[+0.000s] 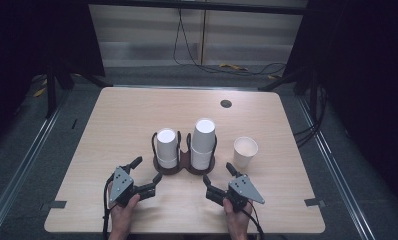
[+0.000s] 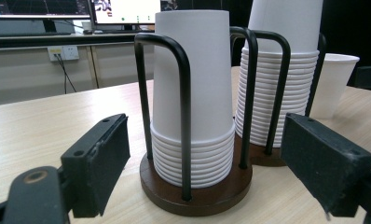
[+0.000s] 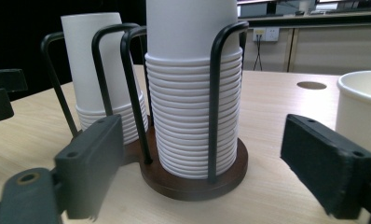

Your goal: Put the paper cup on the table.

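A dark wooden cup holder [image 1: 183,169] with black wire loops stands mid-table. Its left bay holds a shorter stack of upside-down white paper cups [image 1: 167,148] [image 2: 193,98] [image 3: 95,70]. The right bay holds a taller stack [image 1: 203,142] [image 3: 193,84] [image 2: 281,70]. One single white cup [image 1: 245,151] [image 3: 360,116] [image 2: 333,88] stands upright on the table to the right of the holder. My left gripper [image 1: 146,173] [image 2: 211,172] is open, just in front of the left stack. My right gripper [image 1: 218,173] [image 3: 211,172] is open too, in front of the taller stack. Nothing is between either pair of jaws.
The light wooden table [image 1: 117,120] has a round cable hole [image 1: 226,104] near its back edge. Dark floor, cables and black stands surround the table. A desk with monitors [image 2: 81,9] shows far behind in the left gripper view.
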Motion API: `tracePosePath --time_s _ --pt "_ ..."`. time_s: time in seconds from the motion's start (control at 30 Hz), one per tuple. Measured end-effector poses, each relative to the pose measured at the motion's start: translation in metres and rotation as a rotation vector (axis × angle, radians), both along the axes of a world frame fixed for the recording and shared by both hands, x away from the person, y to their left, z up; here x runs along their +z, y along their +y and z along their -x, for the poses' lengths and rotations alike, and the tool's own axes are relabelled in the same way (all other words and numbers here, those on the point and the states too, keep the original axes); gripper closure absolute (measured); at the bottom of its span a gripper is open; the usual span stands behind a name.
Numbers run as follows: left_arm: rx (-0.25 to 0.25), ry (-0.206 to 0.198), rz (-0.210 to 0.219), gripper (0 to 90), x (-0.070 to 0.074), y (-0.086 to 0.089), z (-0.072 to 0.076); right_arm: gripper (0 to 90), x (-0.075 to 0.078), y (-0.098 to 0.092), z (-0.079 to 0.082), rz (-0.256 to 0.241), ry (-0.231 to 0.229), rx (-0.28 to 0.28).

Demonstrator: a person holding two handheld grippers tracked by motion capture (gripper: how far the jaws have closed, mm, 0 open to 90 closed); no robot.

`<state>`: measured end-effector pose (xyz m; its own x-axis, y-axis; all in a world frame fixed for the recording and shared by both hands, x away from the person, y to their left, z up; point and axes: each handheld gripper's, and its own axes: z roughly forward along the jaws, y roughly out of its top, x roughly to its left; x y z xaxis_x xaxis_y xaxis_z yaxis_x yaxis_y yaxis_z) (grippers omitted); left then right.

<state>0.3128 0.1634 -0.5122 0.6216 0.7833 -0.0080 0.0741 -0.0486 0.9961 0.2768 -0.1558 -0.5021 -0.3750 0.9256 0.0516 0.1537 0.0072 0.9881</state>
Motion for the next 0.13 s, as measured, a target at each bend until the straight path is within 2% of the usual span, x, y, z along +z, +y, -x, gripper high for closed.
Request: tracePosePath --time_s 0.13 --pt "0.0 -0.001 0.0 15.7 0.0 0.0 0.0 13.1 -0.0001 0.002 0.0008 0.01 -0.003 -0.007"
